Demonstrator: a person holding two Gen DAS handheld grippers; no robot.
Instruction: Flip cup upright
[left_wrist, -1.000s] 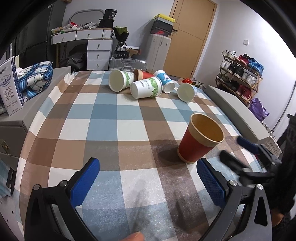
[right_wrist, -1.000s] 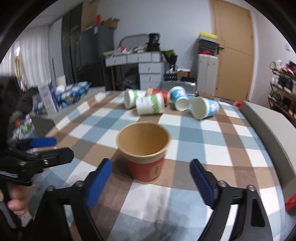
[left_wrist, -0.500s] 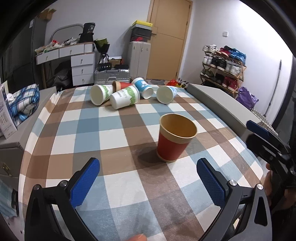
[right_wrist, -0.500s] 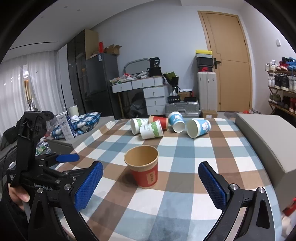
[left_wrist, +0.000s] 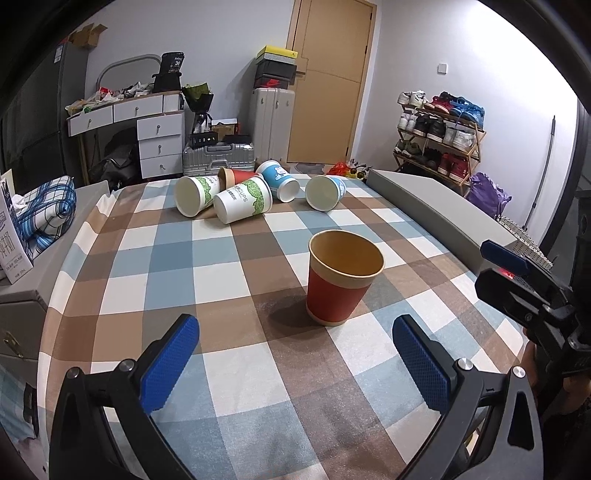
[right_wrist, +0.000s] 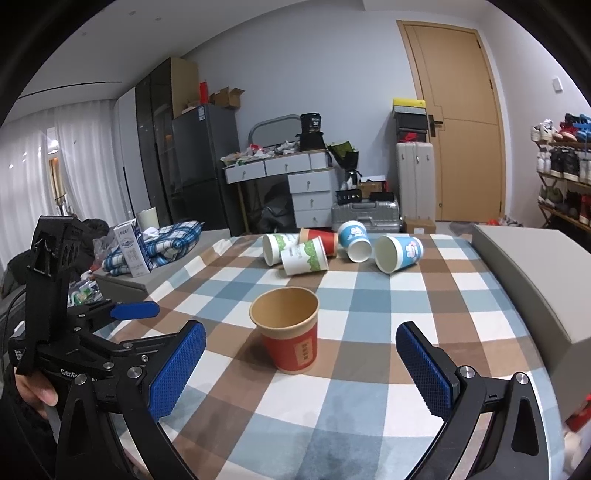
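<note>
The red cup (right_wrist: 290, 330) stands upright at frame centre (rim up), between the wide-apart right gripper (right_wrist: 301, 373) pads, untouched.

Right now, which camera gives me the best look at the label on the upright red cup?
The right wrist view: the red cup stands upright there with a yellowish label panel facing the lens. In the left wrist view the red cup shows only plain red wall and its open mouth.

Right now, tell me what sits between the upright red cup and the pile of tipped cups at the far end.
Nothing: only bare checkered tablecloth separates the upright red cup from the tipped cups. Both wrist views show that stretch bare.
</note>
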